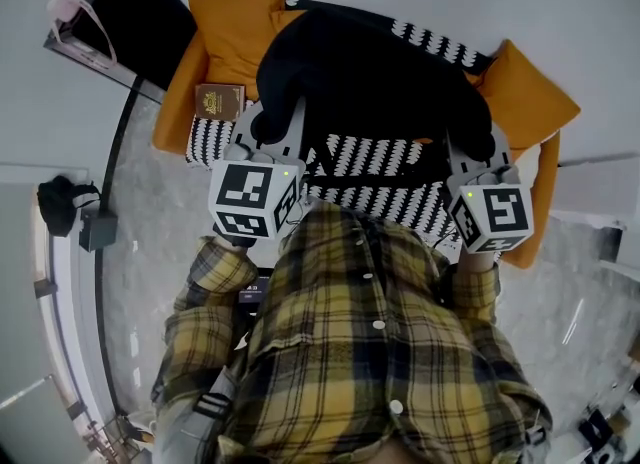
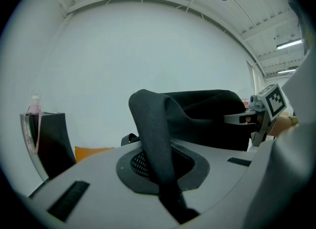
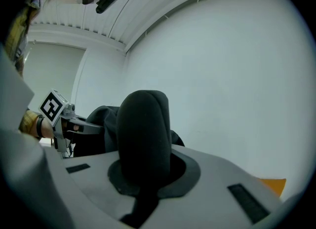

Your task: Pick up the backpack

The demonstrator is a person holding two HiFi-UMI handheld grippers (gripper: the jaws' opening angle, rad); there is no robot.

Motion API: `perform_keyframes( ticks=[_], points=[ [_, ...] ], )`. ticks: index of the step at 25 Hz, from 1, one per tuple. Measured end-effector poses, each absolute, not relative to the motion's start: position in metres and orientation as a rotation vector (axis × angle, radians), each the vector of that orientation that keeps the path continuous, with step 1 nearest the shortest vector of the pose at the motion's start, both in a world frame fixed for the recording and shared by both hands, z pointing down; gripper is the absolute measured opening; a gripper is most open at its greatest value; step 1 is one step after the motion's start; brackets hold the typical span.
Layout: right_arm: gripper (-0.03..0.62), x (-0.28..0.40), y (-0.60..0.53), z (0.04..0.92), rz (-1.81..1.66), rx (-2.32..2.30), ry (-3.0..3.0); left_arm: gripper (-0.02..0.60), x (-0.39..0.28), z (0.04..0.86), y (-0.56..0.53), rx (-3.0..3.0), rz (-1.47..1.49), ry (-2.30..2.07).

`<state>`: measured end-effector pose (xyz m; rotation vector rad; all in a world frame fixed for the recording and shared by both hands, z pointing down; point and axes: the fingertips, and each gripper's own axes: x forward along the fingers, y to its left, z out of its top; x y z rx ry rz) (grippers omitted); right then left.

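The black backpack (image 1: 370,82) hangs lifted between my two grippers, above a seat with orange cushions (image 1: 235,22) and a black-and-white patterned cover (image 1: 385,167). My left gripper (image 1: 272,130) is shut on a black shoulder strap (image 2: 154,139), which stands up out of its jaws (image 2: 159,166); the backpack's body (image 2: 210,119) lies beyond it. My right gripper (image 1: 472,144) is shut on another wide black strap (image 3: 144,134), which fills the gap between its jaws (image 3: 145,173). Each gripper view shows the other gripper's marker cube (image 2: 272,100) (image 3: 51,106) at the bag's far side.
A small brown book (image 1: 219,102) lies on the left orange cushion. A black bag with a pink-strapped item (image 1: 128,14) stands at the far left, and a dark object (image 1: 58,202) sits on the grey ledge. A marbled floor (image 1: 150,242) lies below. A white wall stands behind.
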<state>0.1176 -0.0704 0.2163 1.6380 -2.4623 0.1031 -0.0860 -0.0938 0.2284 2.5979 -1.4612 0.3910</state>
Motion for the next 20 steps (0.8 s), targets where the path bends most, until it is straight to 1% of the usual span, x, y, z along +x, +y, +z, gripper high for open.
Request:
perform_keyframes(
  ticks=[20],
  points=[
    [0.026, 0.110, -0.074, 0.224, 0.130, 1.620, -2.452, 0.032, -0.095, 0.233, -0.098, 2.582, 0.391, -1.444]
  ],
)
